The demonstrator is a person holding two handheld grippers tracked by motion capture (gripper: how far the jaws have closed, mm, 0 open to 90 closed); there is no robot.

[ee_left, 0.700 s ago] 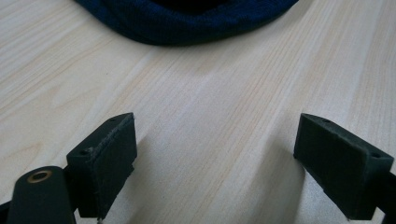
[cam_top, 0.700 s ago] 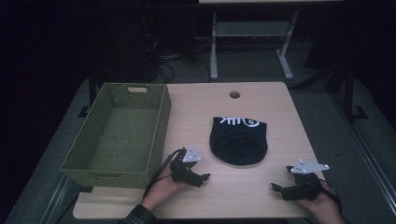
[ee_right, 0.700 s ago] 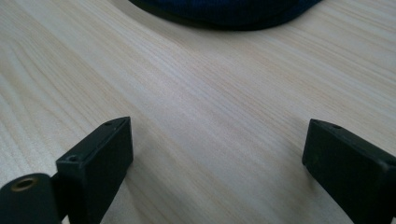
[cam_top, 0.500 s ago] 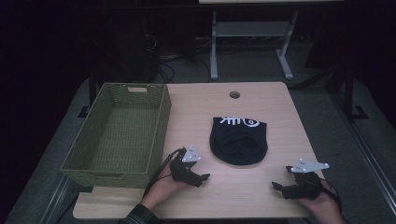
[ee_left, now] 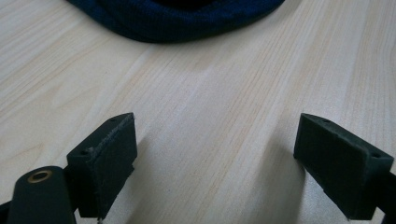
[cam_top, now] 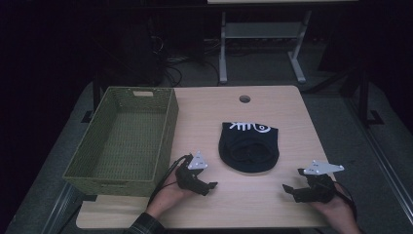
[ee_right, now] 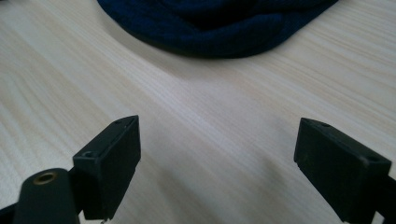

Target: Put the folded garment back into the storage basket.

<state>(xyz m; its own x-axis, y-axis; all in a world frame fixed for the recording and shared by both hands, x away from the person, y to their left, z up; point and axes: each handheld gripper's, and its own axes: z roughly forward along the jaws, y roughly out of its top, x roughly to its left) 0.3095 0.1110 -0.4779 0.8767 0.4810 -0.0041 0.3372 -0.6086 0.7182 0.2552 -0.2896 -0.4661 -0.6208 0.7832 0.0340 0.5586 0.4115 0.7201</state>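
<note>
Dark knit cloth, a navy hat (cam_top: 249,147) with a white mark along its far edge, is laid flat on the table (cam_top: 272,204), just right of the basket (cam_top: 122,141) and apart from it. No part of the hat is held. The left gripper (cam_top: 208,186) is rested on the table near the hat's near-left edge, its jaws spread wide with nothing between them; in the left gripper view the hat's ribbed rim (ee_left: 177,23) is seen just ahead of the pads (ee_left: 109,158). The right gripper (cam_top: 288,190) is set near the hat's near-right side, a little farther off, likewise spread and empty, with the rim seen ahead in the right gripper view (ee_right: 219,28).

The step in hand is judged to be the approach to the hat, most likely for a lift into the basket. It would be done well if the near rim were taken rather than the flat crown: one jaw should be slid low along the wood under the rim, the other brought over it, and both layers of knit pinched. A grip on the left edge by the left gripper would leave a short carry to the basket. The cloth is soft and will sag, so it should be raised well above the basket's wall before being moved across.
</note>
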